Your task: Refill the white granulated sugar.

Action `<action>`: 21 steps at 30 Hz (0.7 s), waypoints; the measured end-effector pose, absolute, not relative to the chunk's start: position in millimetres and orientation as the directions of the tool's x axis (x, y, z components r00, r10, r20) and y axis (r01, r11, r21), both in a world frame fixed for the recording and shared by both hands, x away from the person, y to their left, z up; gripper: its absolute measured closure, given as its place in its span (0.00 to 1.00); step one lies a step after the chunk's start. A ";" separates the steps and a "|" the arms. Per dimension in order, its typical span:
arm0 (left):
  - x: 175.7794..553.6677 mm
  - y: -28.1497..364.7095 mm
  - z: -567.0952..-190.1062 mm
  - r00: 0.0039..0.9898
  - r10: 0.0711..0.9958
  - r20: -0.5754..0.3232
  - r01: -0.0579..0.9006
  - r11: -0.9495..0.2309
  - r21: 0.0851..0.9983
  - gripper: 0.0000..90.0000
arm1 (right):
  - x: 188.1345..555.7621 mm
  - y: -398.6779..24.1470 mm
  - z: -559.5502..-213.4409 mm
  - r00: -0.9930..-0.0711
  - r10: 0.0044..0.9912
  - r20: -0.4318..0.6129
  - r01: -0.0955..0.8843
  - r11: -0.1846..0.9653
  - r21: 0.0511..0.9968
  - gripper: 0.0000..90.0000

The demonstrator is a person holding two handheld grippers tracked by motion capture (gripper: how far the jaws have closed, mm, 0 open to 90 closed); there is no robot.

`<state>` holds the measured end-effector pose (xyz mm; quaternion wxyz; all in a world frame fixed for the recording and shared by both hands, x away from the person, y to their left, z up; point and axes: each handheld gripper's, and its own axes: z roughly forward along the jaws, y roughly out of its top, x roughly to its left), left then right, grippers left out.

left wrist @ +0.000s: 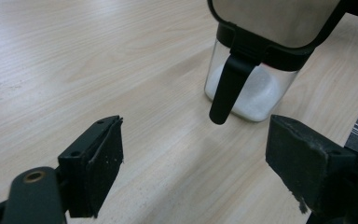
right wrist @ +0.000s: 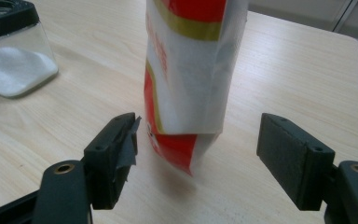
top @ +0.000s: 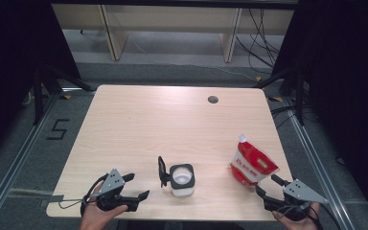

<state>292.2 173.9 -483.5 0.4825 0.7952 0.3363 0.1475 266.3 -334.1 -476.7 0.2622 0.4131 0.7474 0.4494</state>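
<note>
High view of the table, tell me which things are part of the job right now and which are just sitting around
In the job:
- red and white pouch, standing in front of the open right gripper
- clear jar holding white powder, its black lid flipped open, ahead of the open left gripper

Just there:
- table's round cable hole
- cables on the floor behind

Red-white pouch (right wrist: 191, 79) before spread claw (right wrist: 198, 154)

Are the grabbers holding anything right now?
No. The left gripper and the right gripper are both open; the pouch stands free ahead of the right one.
</note>
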 end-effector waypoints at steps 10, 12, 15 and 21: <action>290.8 163.0 -469.9 0.742 0.662 -0.106 0.402 -0.313 0.861 0.24 | 258.3 -332.3 -479.2 -0.526 0.850 -0.018 0.413 0.274 0.868 0.31; 291.1 163.3 -468.2 0.748 0.657 -0.100 0.397 -0.321 0.860 0.24 | 257.9 -333.0 -479.2 -0.523 0.851 -0.040 0.405 0.290 0.867 0.30; 292.7 164.4 -464.9 0.749 0.656 -0.091 0.393 -0.330 0.858 0.24 | 256.7 -331.8 -479.9 -0.522 0.853 -0.026 0.418 0.282 0.864 0.30; 290.7 162.9 -465.9 0.739 0.666 -0.101 0.408 -0.323 0.854 0.25 | 254.4 -329.0 -479.9 -0.521 0.854 -0.007 0.437 0.274 0.857 0.30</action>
